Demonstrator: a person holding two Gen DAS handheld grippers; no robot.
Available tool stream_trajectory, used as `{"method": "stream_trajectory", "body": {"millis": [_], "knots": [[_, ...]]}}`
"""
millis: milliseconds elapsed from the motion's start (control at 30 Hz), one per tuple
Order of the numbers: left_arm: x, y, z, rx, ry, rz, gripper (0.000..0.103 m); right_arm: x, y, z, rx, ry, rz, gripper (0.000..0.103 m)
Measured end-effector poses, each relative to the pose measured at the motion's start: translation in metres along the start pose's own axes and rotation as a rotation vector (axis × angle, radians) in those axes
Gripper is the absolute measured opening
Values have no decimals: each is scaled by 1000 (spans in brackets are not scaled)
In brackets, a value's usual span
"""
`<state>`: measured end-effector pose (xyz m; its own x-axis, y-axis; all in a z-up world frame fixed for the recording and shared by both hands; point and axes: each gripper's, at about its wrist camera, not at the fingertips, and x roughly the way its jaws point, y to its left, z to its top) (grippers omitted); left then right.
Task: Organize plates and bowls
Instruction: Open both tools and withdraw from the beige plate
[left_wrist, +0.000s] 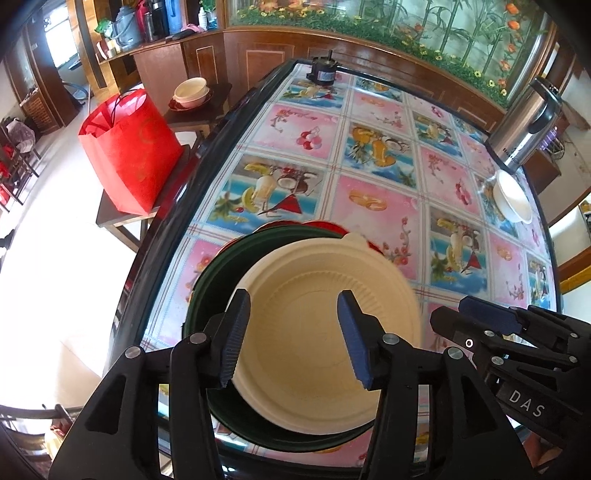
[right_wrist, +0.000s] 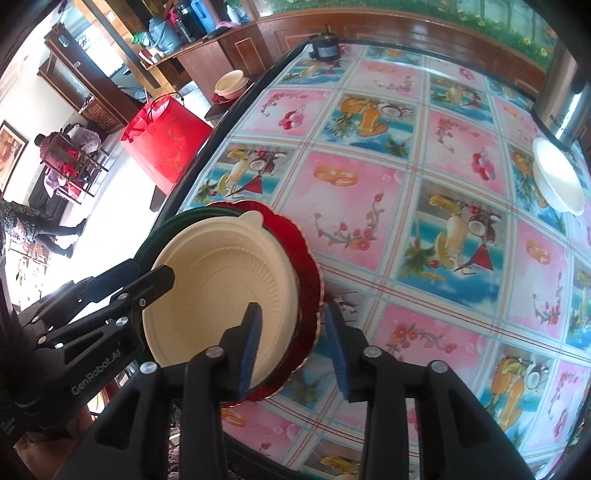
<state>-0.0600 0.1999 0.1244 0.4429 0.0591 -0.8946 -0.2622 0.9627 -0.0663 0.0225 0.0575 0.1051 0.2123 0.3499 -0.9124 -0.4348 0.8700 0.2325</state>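
A cream plate (left_wrist: 314, 325) lies on a dark green plate (left_wrist: 218, 280), which rests on a red scalloped plate (right_wrist: 306, 277); the stack sits at the near left edge of the table (left_wrist: 369, 199). My left gripper (left_wrist: 293, 295) hovers over the cream plate, open, with its pads touching nothing. My right gripper (right_wrist: 291, 308) is open at the stack's right side. It straddles the rims of the cream and red plates, and its pads stand clear of them. Each gripper shows in the other's view: the right gripper (left_wrist: 454, 314) and the left gripper (right_wrist: 147, 273).
A white bowl (left_wrist: 511, 197) stands at the table's right edge beside a steel flask (left_wrist: 528, 125). A small black device (left_wrist: 323, 72) sits at the far edge. Left of the table, a red bag (left_wrist: 129, 147) stands on a stool and a bowl (left_wrist: 190, 92) on a side table.
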Motion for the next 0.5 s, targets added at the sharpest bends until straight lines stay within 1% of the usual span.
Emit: {"method": "stream_trajectory", "body": {"millis": [300, 500], "knots": [[4, -27, 12, 34, 4, -28, 50, -13, -25, -1, 48, -23, -23, 39], [11, -56, 19, 68, 15, -59, 50, -19, -52, -5, 101, -27, -40, 41]]}}
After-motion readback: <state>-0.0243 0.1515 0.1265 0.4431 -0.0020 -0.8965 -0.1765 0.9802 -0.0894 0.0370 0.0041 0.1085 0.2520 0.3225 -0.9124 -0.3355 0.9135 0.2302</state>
